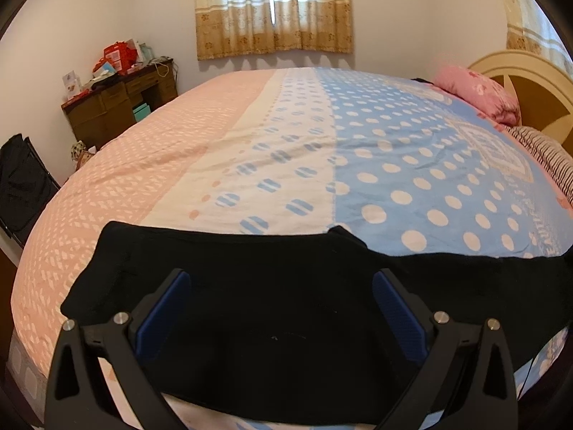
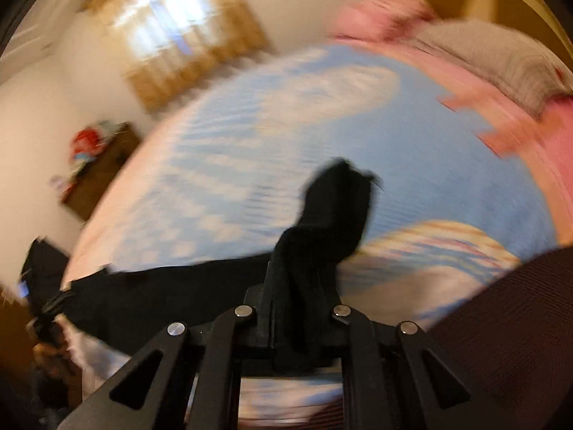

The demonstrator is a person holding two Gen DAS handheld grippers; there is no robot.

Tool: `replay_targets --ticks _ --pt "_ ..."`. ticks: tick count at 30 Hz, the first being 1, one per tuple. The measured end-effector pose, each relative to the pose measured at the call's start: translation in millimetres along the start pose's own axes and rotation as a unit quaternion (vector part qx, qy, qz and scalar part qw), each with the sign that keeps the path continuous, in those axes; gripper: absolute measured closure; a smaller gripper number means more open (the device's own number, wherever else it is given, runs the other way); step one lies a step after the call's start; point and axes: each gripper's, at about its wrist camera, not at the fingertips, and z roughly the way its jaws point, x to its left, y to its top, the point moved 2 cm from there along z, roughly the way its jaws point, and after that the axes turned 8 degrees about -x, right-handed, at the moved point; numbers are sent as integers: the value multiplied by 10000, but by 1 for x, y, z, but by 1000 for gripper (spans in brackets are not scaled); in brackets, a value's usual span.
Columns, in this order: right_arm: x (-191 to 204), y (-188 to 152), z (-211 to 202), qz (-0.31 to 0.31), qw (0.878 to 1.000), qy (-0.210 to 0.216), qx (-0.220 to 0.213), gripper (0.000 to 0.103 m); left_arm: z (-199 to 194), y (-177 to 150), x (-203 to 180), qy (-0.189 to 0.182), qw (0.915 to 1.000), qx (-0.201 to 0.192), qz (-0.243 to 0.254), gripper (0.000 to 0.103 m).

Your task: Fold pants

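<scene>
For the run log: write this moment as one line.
task: fold pants | left gripper: open over black pants on bed | right gripper: shut on bunched pants end, raised

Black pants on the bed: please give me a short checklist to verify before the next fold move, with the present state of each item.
1. Right tool shut on the black pants: ok, a bunch of cloth stands up between its closed fingers.
2. Left tool grips the pants: not ok, it is open, blue pads apart over the cloth.
3. Pants flat near the left tool: ok.
4. Bedspread free beyond the pants: ok.
5. Pink pillow away from the pants: ok.
6. Right view sharp: not ok, blurred.
</scene>
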Motion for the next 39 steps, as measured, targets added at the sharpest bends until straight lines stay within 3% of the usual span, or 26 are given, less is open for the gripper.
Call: replay_targets --ticks 3,8,13,17,19,21,25,27,30,33,34,35,38,39 --pt "77 -1 0 -446 9970 626 47 90 1 -2 2 -26 10000 27 -32 0" --pt "178 -31 32 -1372 9850 1016 248 90 -1 -7 13 -54 9999 56 -128 0" --pt "243 -91 92 -2272 9694 787 496 90 -4 -7 31 12 9997 26 -258 0" --pt "266 -136 114 -2830 9569 495 435 89 -2 -9 45 87 9992 39 -378 0" --pt "278 -153 121 -3231 9460 58 266 85 1 -11 50 107 9989 93 -455 0" --pt "282 -166 125 -3412 9396 -249 118 74 4 -14 53 104 9985 150 -512 0" --pt "295 -174 121 -3644 9298 -501 -131 65 7 -16 53 81 9985 192 -503 0" --pt "302 -173 111 -3504 9364 -78 -150 47 7 -17 52 64 9985 195 -501 0" --pt "313 -169 87 -3217 9427 881 -111 42 7 -17 53 58 9985 221 -492 0" --pt "313 -169 63 -2354 9335 2577 823 42 6 -17 54 67 9987 198 -462 0" --pt "309 -166 57 -2098 9294 2868 1000 42 6 -16 55 79 9988 183 -453 0" --pt "302 -162 50 -1823 9274 3058 1150 44 6 -16 55 100 9989 166 -434 0" --pt "268 -141 35 -1141 9322 3144 1384 78 6 -17 56 200 9992 101 -325 0" --pt "260 -136 34 -1062 9385 3004 1333 78 6 -17 56 240 9993 97 -284 0"
